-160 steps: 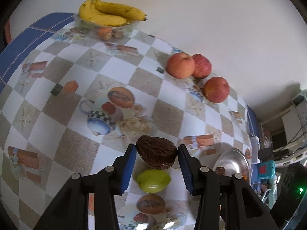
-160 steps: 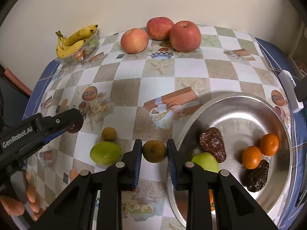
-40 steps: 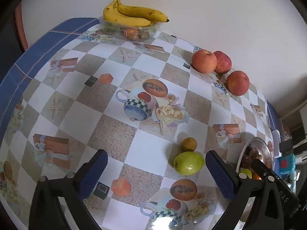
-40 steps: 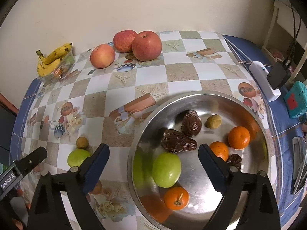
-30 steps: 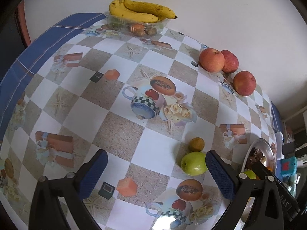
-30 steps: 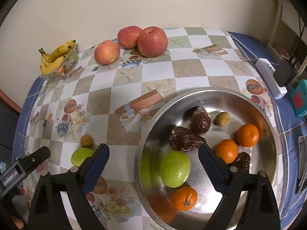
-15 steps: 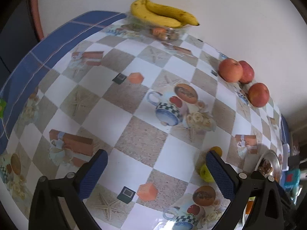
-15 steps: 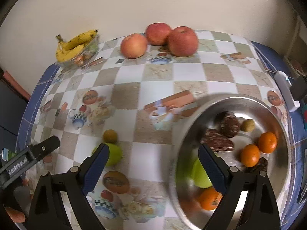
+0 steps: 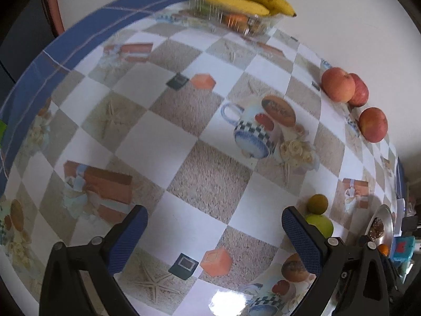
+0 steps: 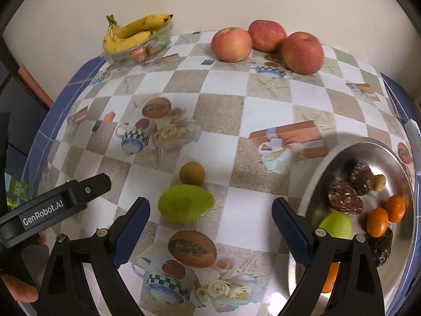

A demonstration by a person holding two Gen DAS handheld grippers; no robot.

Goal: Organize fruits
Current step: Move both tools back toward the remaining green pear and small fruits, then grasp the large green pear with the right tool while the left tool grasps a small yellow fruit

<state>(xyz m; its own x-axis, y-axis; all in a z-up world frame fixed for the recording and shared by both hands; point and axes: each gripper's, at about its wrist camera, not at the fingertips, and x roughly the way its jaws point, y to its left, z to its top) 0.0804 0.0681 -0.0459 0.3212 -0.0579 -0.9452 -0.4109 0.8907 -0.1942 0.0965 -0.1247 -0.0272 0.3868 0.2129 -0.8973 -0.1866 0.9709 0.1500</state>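
The only writing that can be read is "GenRobot.AI", white on a black label along the left gripper [image 10: 79,188], which reaches in from the left edge of the right wrist view. The tablecloth [image 10: 223,115] carries printed teacups, gift boxes and starfish, with no legible words.

The right wrist view shows the whole metal bowl [image 10: 315,173] beyond the right finger, holding dark dates [image 10: 344,194], small oranges [image 10: 377,222], a green fruit [image 10: 336,225] and a small yellowish fruit. The left wrist view catches only a sliver of that bowl [image 9: 385,217] at its far right edge, and it alone shows the blue border of the cloth running wide along the left.

The right gripper [image 10: 210,223] has its fingers spread wide and holds nothing. A green mango [image 10: 185,206] lies on the cloth between them, nearer the left finger, touching neither; a small brown fruit [image 10: 192,173] sits just beyond it.

The left gripper [image 9: 214,233] is also spread wide over bare cloth, empty. The mango [image 9: 319,225] and brown fruit [image 9: 317,204] show just outside its right finger.

Bananas [image 10: 134,33] on a clear tray and three apples [image 10: 265,42] lie far ahead by the wall.
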